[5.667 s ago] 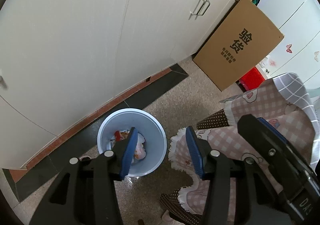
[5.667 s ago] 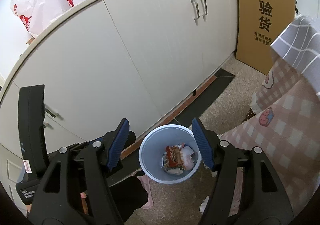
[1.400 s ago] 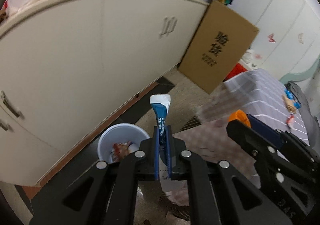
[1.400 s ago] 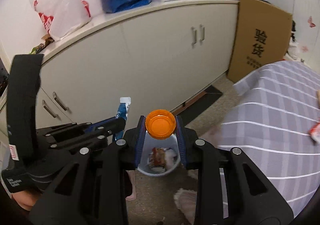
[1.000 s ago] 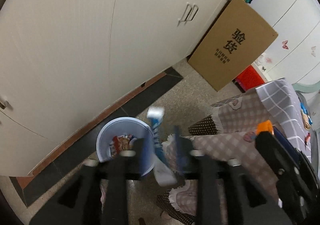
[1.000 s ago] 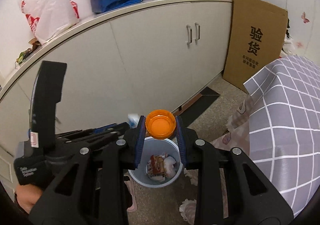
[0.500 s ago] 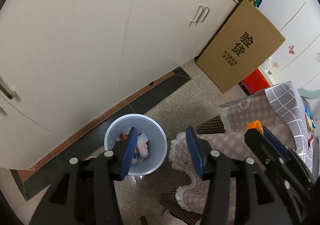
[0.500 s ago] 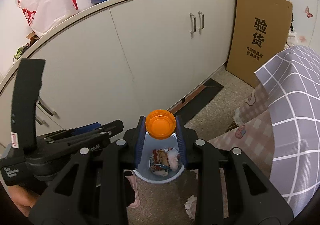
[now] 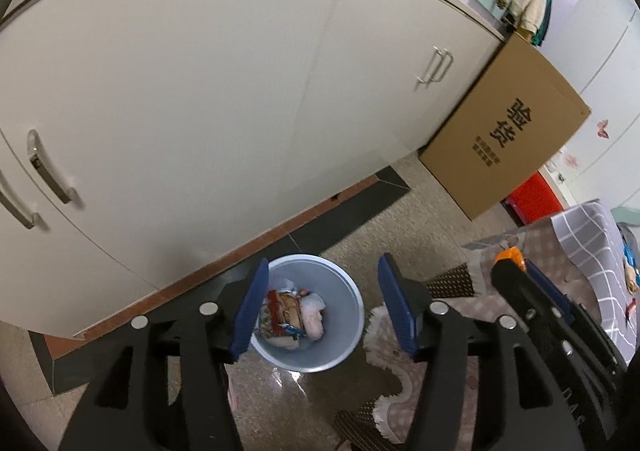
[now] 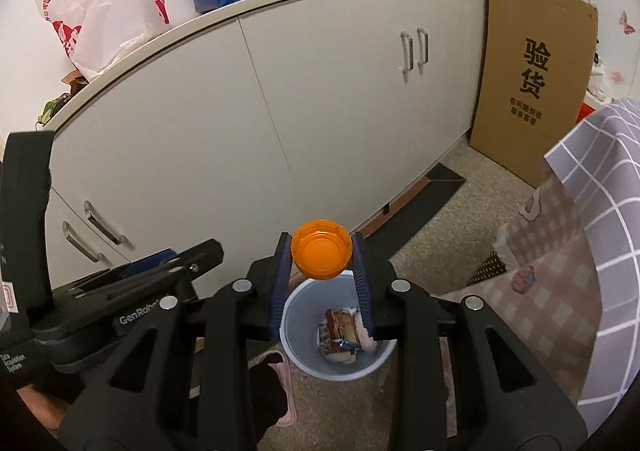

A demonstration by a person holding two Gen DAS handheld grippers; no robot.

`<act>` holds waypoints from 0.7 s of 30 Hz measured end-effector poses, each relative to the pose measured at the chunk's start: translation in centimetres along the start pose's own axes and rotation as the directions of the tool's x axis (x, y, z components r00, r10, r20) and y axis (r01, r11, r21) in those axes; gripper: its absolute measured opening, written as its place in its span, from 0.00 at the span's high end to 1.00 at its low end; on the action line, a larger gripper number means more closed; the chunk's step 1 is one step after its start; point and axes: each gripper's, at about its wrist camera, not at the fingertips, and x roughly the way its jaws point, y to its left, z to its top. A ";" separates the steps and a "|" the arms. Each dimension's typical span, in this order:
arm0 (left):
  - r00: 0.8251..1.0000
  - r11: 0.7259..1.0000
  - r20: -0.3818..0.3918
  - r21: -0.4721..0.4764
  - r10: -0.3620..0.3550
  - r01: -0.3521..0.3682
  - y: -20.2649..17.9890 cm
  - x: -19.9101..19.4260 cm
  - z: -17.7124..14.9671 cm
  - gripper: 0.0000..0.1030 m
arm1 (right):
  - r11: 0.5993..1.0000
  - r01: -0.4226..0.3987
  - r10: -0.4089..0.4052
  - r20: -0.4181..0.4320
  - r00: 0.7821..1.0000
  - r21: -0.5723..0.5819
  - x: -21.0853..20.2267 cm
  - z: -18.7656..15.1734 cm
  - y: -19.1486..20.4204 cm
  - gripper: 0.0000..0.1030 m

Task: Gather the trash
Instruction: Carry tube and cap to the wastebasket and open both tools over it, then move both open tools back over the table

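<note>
A pale blue trash bin (image 9: pixel 344 291) stands on the floor by the cabinet base, with snack wrappers (image 9: pixel 286 313) and crumpled tissue inside. My left gripper (image 9: pixel 324 305) is open and empty above the bin. My right gripper (image 10: pixel 322 265) is shut on an orange bottle cap (image 10: pixel 321 254), held above the same bin (image 10: pixel 300 347), whose wrappers (image 10: pixel 340 333) show between the fingers. In the left wrist view the right gripper with the cap (image 9: pixel 508 254) is at the right. In the right wrist view the left gripper (image 10: pixel 172 271) is at the left.
White cabinets (image 9: pixel 240 111) run behind the bin. A cardboard box (image 9: pixel 504 131) leans at the right. A table with a checked cloth (image 10: pixel 592 231) stands at the right, its pink skirt hanging to the floor. A pink slipper (image 10: pixel 286 383) lies by the bin.
My left gripper opened and the blue-and-white wrapper it held dropped into the bin. My right gripper kept the orange cap and stayed above the bin.
</note>
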 end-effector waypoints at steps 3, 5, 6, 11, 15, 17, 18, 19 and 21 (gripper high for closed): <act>1.000 1.000 0.005 -0.019 0.018 -0.018 0.8 0.1 0.1 0.44 | 1.000 -0.016 0.015 0.018 1.000 0.022 0.4 0.2 0.0 0.70; 1.000 0.999 0.001 -0.027 0.023 -0.023 1.1 0.2 0.2 0.44 | 0.999 -0.025 0.024 0.028 0.999 0.036 0.7 0.4 0.0 0.46; 1.000 0.999 0.000 -0.029 0.025 -0.025 1.2 0.4 0.2 0.44 | 0.999 -0.023 0.021 0.033 0.999 0.044 0.8 0.4 0.0 0.40; 1.000 0.999 -0.002 -0.033 0.026 -0.026 1.2 0.3 0.2 0.43 | 0.998 -0.031 0.028 0.051 0.998 0.053 0.5 0.4 -0.2 0.40; 1.000 0.999 0.006 -0.026 0.019 -0.019 0.6 -0.3 0.1 0.43 | 0.998 -0.024 0.021 0.062 0.998 0.057 -0.5 0.5 -0.5 0.40; 1.000 1.000 0.013 -0.020 0.016 -0.016 0.2 -0.8 0.1 0.43 | 0.998 -0.021 0.017 0.073 0.997 0.060 -1.2 0.7 -0.8 0.40; 1.000 1.000 0.019 -0.018 0.012 -0.012 -0.1 -1.3 0.1 0.43 | 0.998 -0.022 0.017 0.080 0.997 0.061 -1.7 0.8 -0.9 0.40; 1.000 1.000 0.024 -0.015 0.006 -0.006 -0.4 -1.8 0.1 0.43 | 0.998 -0.020 0.015 0.089 0.996 0.062 -2.3 0.9 -1.0 0.40; 0.999 1.000 0.041 -0.001 -0.009 0.009 -1.3 -3.0 0.0 0.42 | 0.998 -0.022 0.015 0.105 0.994 0.067 -3.7 1.1 -1.4 0.40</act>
